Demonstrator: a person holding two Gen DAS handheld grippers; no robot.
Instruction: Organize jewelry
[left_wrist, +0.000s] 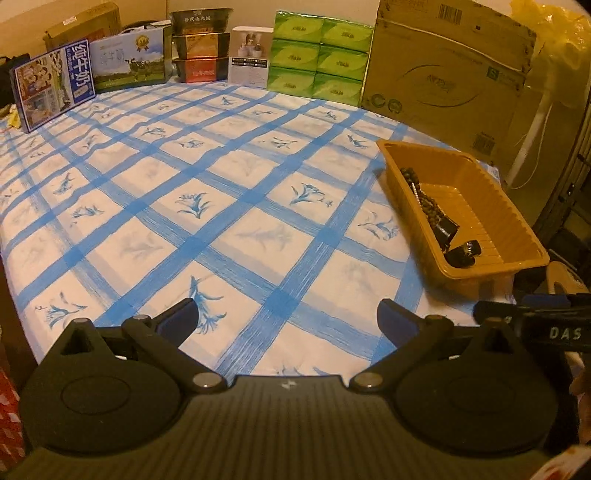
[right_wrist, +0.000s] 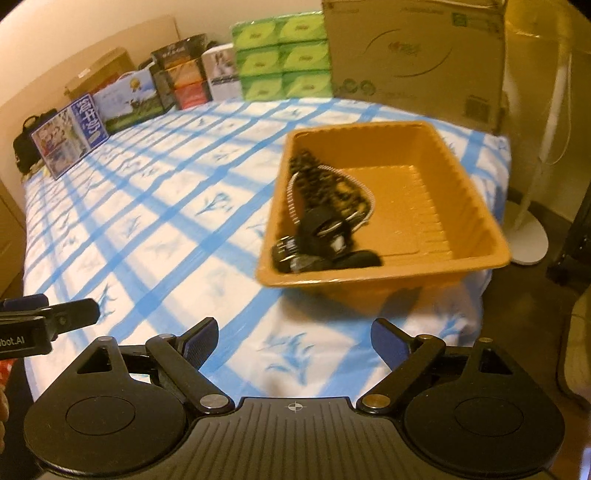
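Note:
An orange plastic tray (left_wrist: 476, 275) sits near the right edge of a blue-checked tablecloth. It holds a string of dark beads (left_wrist: 424, 199) and black watch-like pieces (left_wrist: 463, 251). My left gripper (left_wrist: 288, 317) hovers open over bare cloth, left of and nearer than the tray, with nothing between its fingers. In the right wrist view the tray (right_wrist: 369, 127) lies straight ahead, with the beads (right_wrist: 317, 177), a silver band (right_wrist: 291, 195) and a black watch (right_wrist: 317, 225) piled in its left half. My right gripper (right_wrist: 295, 332) is open and empty, short of the tray.
Milk cartons (left_wrist: 51, 86), stacked tins (left_wrist: 199, 44), green tissue packs (left_wrist: 321, 55) and a big cardboard box (left_wrist: 443, 74) line the far edge. A white fan stand (right_wrist: 528, 236) rises beyond the table's right edge. The cloth (left_wrist: 221, 184) stretches left of the tray.

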